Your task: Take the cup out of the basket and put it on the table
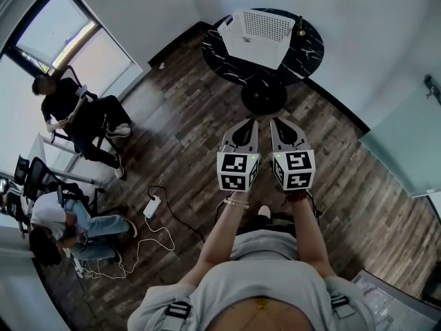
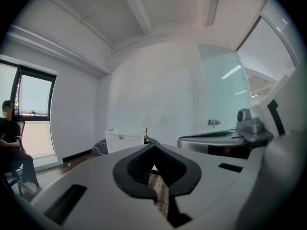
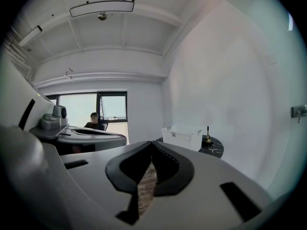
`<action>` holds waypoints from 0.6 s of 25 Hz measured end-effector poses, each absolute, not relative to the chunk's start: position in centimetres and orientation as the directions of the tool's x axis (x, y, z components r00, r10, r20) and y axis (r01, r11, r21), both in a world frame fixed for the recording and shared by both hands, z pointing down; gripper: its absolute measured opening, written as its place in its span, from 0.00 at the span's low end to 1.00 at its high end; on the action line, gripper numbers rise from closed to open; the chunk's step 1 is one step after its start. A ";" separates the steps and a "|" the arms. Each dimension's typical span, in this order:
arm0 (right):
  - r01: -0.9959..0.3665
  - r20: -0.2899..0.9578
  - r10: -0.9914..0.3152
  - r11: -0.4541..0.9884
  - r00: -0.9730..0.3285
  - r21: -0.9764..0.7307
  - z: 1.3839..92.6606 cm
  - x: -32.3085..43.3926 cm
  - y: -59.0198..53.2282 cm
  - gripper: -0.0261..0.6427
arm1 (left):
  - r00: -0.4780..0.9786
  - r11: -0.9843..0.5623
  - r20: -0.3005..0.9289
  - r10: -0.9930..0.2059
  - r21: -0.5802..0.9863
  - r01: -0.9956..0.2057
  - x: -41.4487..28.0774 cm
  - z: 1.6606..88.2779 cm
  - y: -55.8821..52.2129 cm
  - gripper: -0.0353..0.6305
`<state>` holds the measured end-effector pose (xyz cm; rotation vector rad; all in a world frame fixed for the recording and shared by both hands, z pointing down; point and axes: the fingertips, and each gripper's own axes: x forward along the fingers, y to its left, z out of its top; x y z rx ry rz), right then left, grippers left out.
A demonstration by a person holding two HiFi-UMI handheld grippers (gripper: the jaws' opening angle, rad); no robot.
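Left gripper point(image 1: 252, 123) and right gripper point(image 1: 275, 121) are both clamped shut, empty (cup's hidden from here), so I'd close in on the white basket point(image 1: 256, 36) and open one before dipping in.

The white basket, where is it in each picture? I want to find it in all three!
Head view: the white basket is at the top, a bit right of the middle.
Left gripper view: the white basket is small and far off, left of the middle.
Right gripper view: the white basket is small, right of the middle.
Shared landmark: the round black table it stands on, with a small gold ornament beside it.
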<state>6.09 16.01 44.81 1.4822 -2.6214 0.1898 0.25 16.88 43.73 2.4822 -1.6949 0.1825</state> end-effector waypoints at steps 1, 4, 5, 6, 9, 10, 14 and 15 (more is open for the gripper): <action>-0.858 0.168 -0.842 0.512 -0.512 -0.048 44.7 6.3 15.9 0.05 | 0.363 -0.361 0.170 -0.916 0.039 -0.932 0.5 43.6 16.8 0.06; -0.857 0.163 -0.842 0.514 -0.514 -0.047 44.7 6.5 15.5 0.05 | 0.364 -0.363 0.166 -0.916 0.037 -0.931 0.9 43.5 16.6 0.06; -0.856 0.162 -0.842 0.514 -0.514 -0.046 44.6 6.5 15.4 0.05 | 0.364 -0.363 0.166 -0.916 0.037 -0.931 1.0 43.5 16.4 0.06; -0.857 0.163 -0.842 0.514 -0.514 -0.043 44.6 6.5 15.2 0.05 | 0.364 -0.363 0.166 -0.916 0.037 -0.931 1.1 43.5 16.3 0.06; -0.860 0.167 -0.845 0.508 -0.508 -0.046 44.7 6.8 14.7 0.05 | 0.366 -0.366 0.168 -0.915 0.037 -0.930 1.3 43.5 15.9 0.06; -0.862 0.166 -0.847 0.505 -0.505 -0.047 44.7 6.9 14.6 0.05 | 0.369 -0.368 0.168 -0.914 0.036 -0.929 1.3 43.6 15.7 0.06; -0.872 0.166 -0.857 0.487 -0.488 -0.049 44.9 7.3 13.6 0.05 | 0.385 -0.385 0.173 -0.906 0.039 -0.922 1.6 43.9 14.5 0.06; -0.875 0.167 -0.859 0.482 -0.483 -0.051 45.0 7.4 13.2 0.05 | 0.391 -0.391 0.175 -0.903 0.039 -0.920 1.7 44.0 14.1 0.06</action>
